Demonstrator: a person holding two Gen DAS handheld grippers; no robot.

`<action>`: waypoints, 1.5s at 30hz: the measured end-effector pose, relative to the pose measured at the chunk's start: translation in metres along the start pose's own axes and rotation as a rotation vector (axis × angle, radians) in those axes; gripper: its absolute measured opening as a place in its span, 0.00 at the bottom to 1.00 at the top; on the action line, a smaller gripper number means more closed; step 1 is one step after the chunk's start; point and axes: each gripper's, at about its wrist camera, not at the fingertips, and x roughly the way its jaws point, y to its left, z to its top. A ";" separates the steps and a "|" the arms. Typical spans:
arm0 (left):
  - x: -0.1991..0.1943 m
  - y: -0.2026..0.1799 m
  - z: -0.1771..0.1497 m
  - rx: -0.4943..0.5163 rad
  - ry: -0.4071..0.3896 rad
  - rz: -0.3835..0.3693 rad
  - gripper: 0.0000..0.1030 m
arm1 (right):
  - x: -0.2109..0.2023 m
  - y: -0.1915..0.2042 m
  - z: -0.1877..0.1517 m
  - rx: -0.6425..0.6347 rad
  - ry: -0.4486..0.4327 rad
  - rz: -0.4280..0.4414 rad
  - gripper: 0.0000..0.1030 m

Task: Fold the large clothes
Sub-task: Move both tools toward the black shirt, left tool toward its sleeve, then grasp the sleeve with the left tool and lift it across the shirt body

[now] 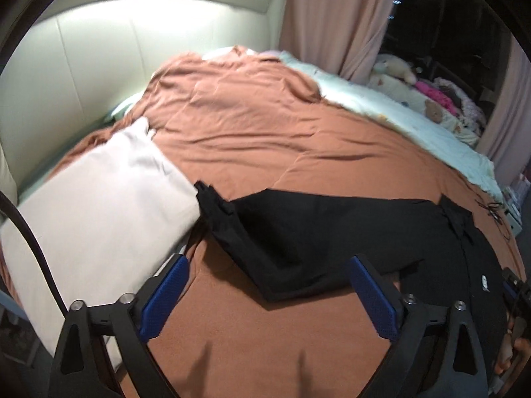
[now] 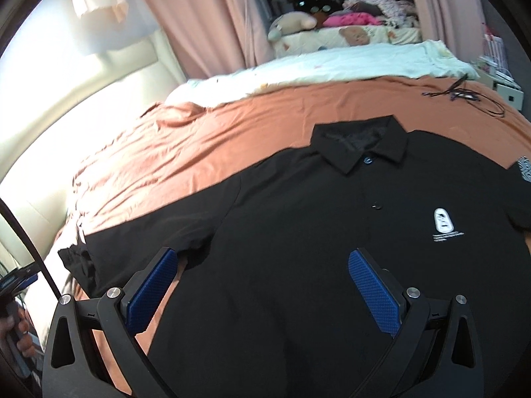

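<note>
Risk comes first from the sleeve [image 1: 265,232] on the left side of the black shirt [image 2: 298,232]: its cuff end is already crumpled just beside the white pillow [image 1: 99,205], and I judge that a pull on one layer only would drag it further out of shape, or slide the whole shirt on the loose orange blanket [image 1: 249,132] below. The blanket is full of wrinkles, so it may come up together with the cloth.

The shirt lies flat on the bed, front side up, with the collar [image 2: 360,146] on the far side and a white logo [image 2: 443,220] on the chest. The left gripper [image 1: 268,293] hovers over the blanket just near the sleeve, with the jaws wide apart and nothing between them. The right gripper [image 2: 262,290] hovers over the body of the shirt, also wide apart and holding nothing.

Free room is good on the far side, where the blanket is bare up to the pale sheet [image 2: 332,63]. On the left the pillow stands close, so the sleeve has little space there. Black cables [image 2: 464,94] lie far right near the bed edge, well apart from the shirt, but a wide swing could catch them.
</note>
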 end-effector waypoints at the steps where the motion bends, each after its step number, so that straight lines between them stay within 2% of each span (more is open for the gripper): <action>1: 0.010 0.004 0.000 -0.018 0.014 -0.001 0.87 | 0.003 0.000 0.003 -0.002 0.007 0.005 0.93; 5: 0.057 0.015 -0.002 -0.063 0.085 0.028 0.74 | 0.029 -0.005 0.019 0.004 0.060 0.025 0.66; 7: 0.081 0.019 -0.003 -0.072 0.106 0.025 0.67 | 0.045 -0.007 0.025 0.013 0.088 0.041 0.60; 9: 0.094 0.021 -0.004 -0.079 0.126 0.047 0.33 | 0.063 -0.011 0.031 0.040 0.119 0.069 0.42; 10: 0.102 0.021 -0.004 -0.078 0.142 0.055 0.24 | 0.069 -0.013 0.032 0.051 0.130 0.074 0.39; 11: 0.105 0.021 -0.004 -0.084 0.149 0.052 0.09 | 0.080 -0.015 0.034 0.061 0.152 0.087 0.37; 14: 0.097 0.018 0.003 -0.077 0.110 0.051 0.04 | 0.103 -0.017 0.043 0.056 0.183 0.108 0.29; 18: 0.080 0.016 0.026 -0.077 0.063 0.023 0.02 | 0.133 -0.015 0.059 0.065 0.209 0.138 0.22; 21: 0.060 0.010 0.050 -0.055 0.009 0.024 0.02 | 0.155 -0.011 0.068 0.074 0.230 0.153 0.21; 25: 0.030 0.001 0.084 -0.049 -0.061 -0.017 0.02 | 0.189 -0.008 0.070 0.109 0.274 0.167 0.21; 31: 0.005 -0.036 0.113 0.020 -0.105 -0.078 0.02 | 0.222 -0.019 0.071 0.135 0.356 0.207 0.18; 37: -0.018 -0.082 0.131 0.081 -0.149 -0.140 0.02 | 0.201 -0.036 0.081 0.149 0.362 0.202 0.17; 41: -0.034 -0.114 0.146 0.105 -0.179 -0.209 0.02 | 0.171 -0.043 0.086 0.138 0.319 0.193 0.18; 43: -0.045 -0.136 0.150 0.138 -0.200 -0.252 0.02 | 0.150 -0.055 0.088 0.143 0.278 0.175 0.29; 45: -0.053 -0.161 0.154 0.172 -0.210 -0.291 0.02 | 0.128 -0.072 0.090 0.164 0.234 0.162 0.65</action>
